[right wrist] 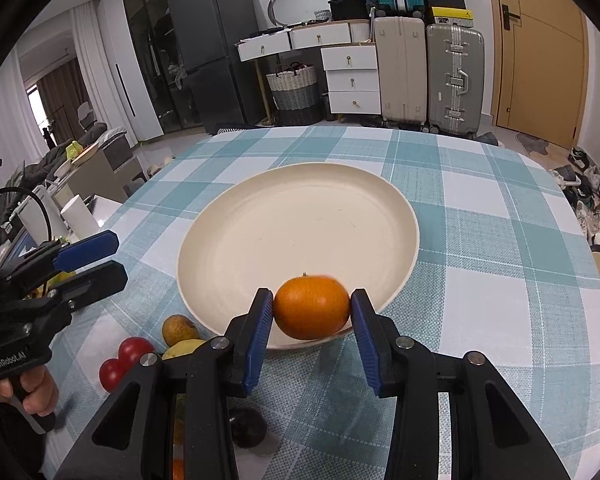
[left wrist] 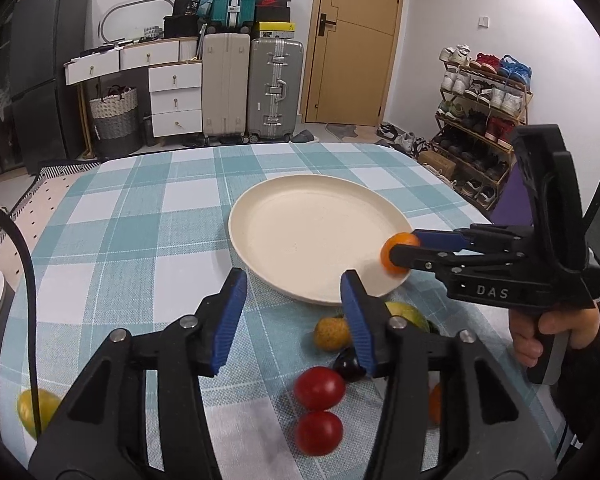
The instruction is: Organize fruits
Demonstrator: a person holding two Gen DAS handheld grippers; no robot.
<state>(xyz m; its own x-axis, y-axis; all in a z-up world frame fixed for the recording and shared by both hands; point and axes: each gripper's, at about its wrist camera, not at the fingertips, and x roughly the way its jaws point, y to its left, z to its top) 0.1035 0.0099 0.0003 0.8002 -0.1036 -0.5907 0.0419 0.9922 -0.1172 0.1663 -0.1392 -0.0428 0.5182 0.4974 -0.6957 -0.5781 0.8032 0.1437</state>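
Desk (right wrist: pixel 480 240) carries a cream plate (right wrist: pixel 228 248) with nothing set down in it yet; most fruit lies loose beside it. Right tool (right wrist: pixel 311 312) grips a small orange (right wrist: pixel 311 306) over the plate's near rim, arm level. Left tool (left wrist: pixel 294 300) hangs wide, holding nothing, above two red tomatoes (left wrist: pixel 319 388).

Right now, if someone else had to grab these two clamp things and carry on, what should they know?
Right gripper holds an orange over the near rim of the plate; nothing lies on the plate yet.
Left gripper is open and holds nothing.
Waiting on the cloth beside the plate: two red tomatoes, a dark plum, a speckled yellow fruit, a yellow-green fruit.
Left: set the orange down, then move the rest.
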